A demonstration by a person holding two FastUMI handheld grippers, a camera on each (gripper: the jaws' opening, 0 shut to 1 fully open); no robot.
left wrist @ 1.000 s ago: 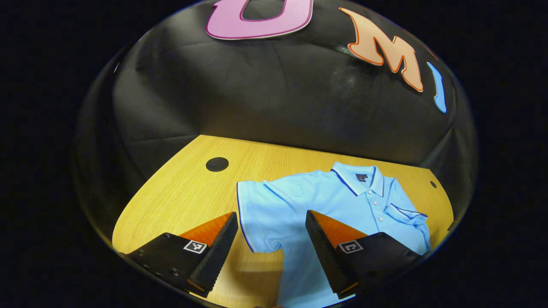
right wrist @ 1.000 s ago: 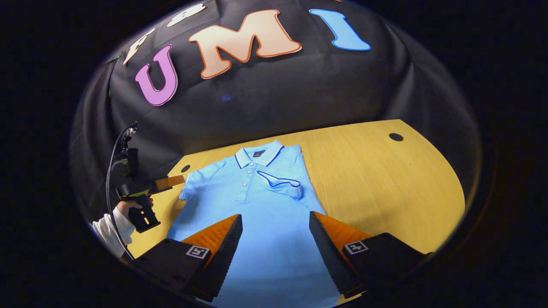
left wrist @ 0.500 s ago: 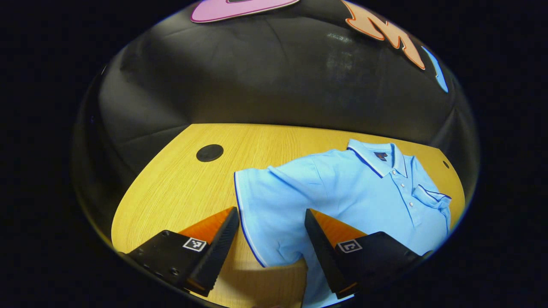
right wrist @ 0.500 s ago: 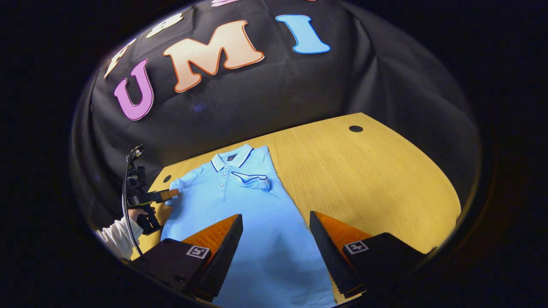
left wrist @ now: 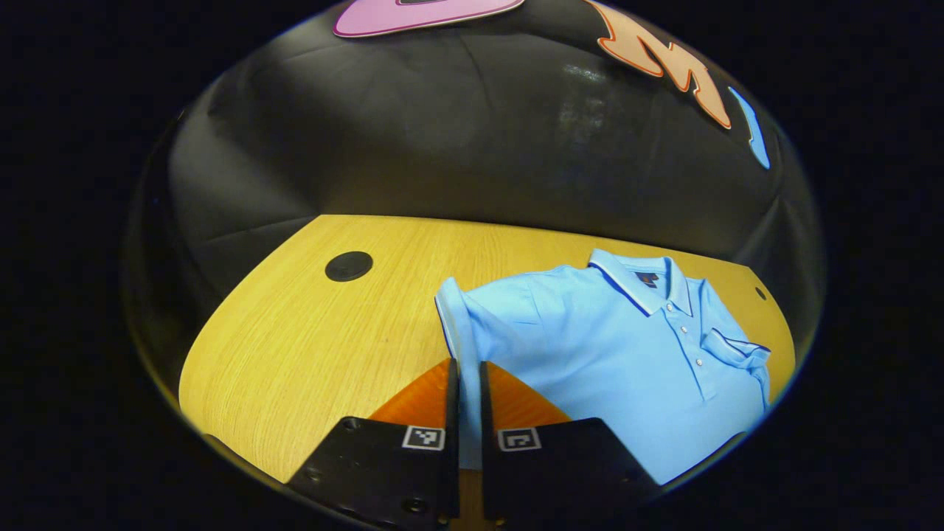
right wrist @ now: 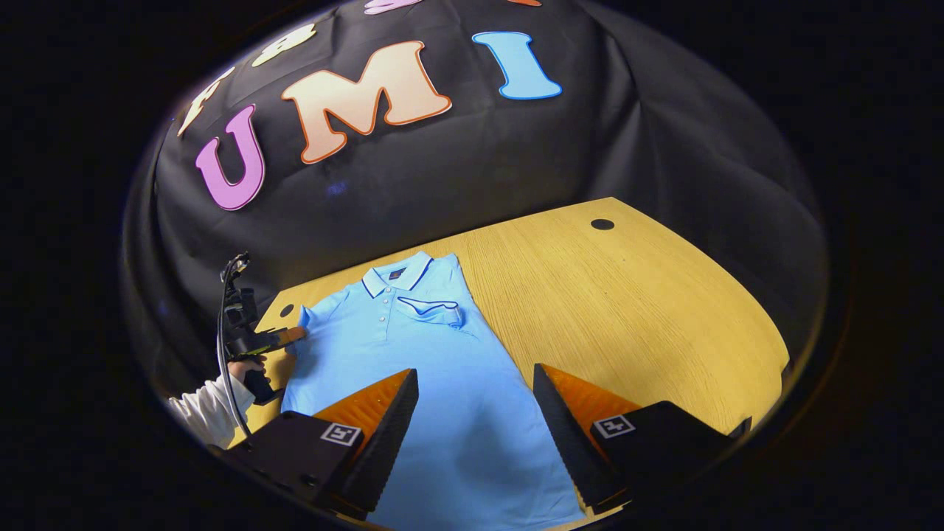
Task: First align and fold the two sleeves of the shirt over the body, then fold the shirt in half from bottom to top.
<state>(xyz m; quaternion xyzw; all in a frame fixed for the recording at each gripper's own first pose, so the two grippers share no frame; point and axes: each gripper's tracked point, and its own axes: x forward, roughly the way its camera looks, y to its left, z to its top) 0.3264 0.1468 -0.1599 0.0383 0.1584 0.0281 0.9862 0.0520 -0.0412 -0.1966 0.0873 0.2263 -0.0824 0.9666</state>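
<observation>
I am looking at the light blue shirt [right wrist: 413, 369], which is lying face up on the yellow table [right wrist: 627, 295], with its collar [left wrist: 640, 276] pointing toward the booth wall. In the right gripper view, one sleeve [right wrist: 435, 310] is already lying folded over the chest, just below the collar. So I am judging that the first sleeve fold is done and the second sleeve is the step in hand.

In the left gripper view, the left gripper [left wrist: 464, 383] is pressing its two fingers together on the edge of the other sleeve [left wrist: 453, 317]. A thin strip of blue cloth is standing between the fingers, and the sleeve edge is rising from the table there. In the right gripper view I am seeing this same gripper at the far side of the shirt, held by a hand [right wrist: 240, 366] with a white cuff.

The right gripper [right wrist: 476, 413] is hovering with its fingers spread wide apart, over the lower part of the shirt body. It is holding nothing.

For the next move, I am thinking the left gripper needs to carry the pinched sleeve across toward the buttons and lay it flat, level with the first sleeve. The cloth is soft, so it could wrinkle or slip if the pull is too fast. After that, the bottom hem needs both grippers for the fold upward.
</observation>
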